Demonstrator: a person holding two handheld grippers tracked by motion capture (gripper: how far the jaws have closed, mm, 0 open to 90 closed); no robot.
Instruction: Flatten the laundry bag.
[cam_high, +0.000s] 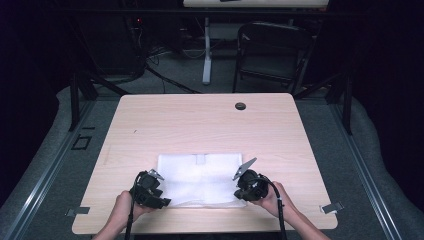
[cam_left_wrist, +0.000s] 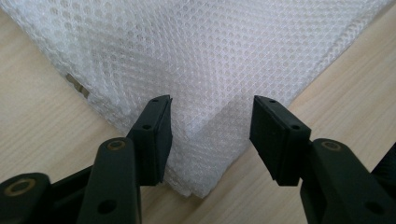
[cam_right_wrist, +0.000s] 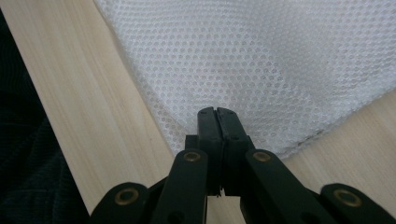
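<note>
High view: one white mesh cloth (cam_high: 200, 179) lower centre on table (cam_high: 200, 120); two grippers: left gripper (cam_left_wrist: 210, 135) released astride corner, right gripper (cam_right_wrist: 218, 122) clenched on cloth corner.

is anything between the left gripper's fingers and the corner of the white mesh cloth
Nothing visible. In the left gripper view the left gripper has its fingers apart, with the near corner of the white mesh cloth lying flat on the table directly between them. The right gripper is shut at the cloth's other near corner.
</note>
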